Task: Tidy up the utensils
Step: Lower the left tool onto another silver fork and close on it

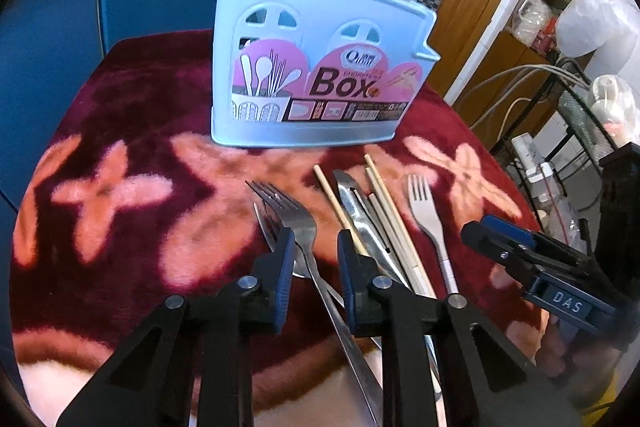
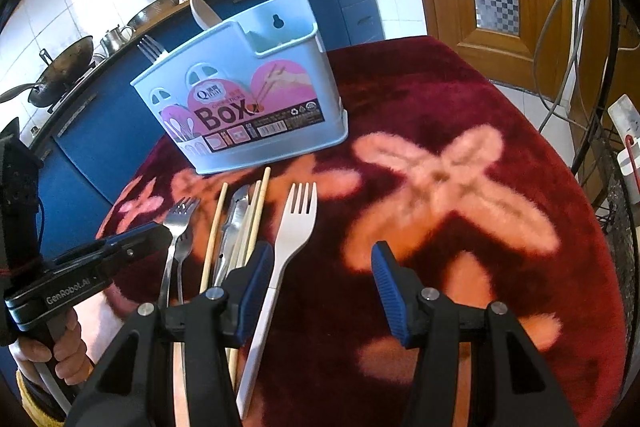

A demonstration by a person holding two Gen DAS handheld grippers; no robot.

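Left wrist view: the left tool [image 1: 316, 259] hangs low over the table [image 1: 132, 115], and a steel fork [image 1: 298, 227] lies directly between its pads. The fork's long axis runs from the tines, which point toward the storage box [image 1: 320, 67], back along the handle toward the camera, roughly parallel to the fingers [image 1: 282, 267]. The gap is narrow but a little space shows on each side of the neck, so the pads are not seen to press it; the tool is partly spread and holds nothing. A second fork [image 1: 266, 223] lies just beside the first, partly beneath it. To the right lie the chopsticks [image 1: 384, 203] and a knife [image 1: 356, 211], then a white fork [image 1: 426, 215]. The right tool [image 1: 496, 247] enters at the right edge. Right wrist view: the right tool [image 2: 320, 283] is half spread and empty. The white fork [image 2: 292, 227] lies just inside its left pad, handle toward the camera, tines toward the box [image 2: 248, 107]. The box stands upright beyond the utensils and already carries a fork and a spoon. The left tool [image 2: 132, 239] is nearer the steel forks [image 2: 180, 223].
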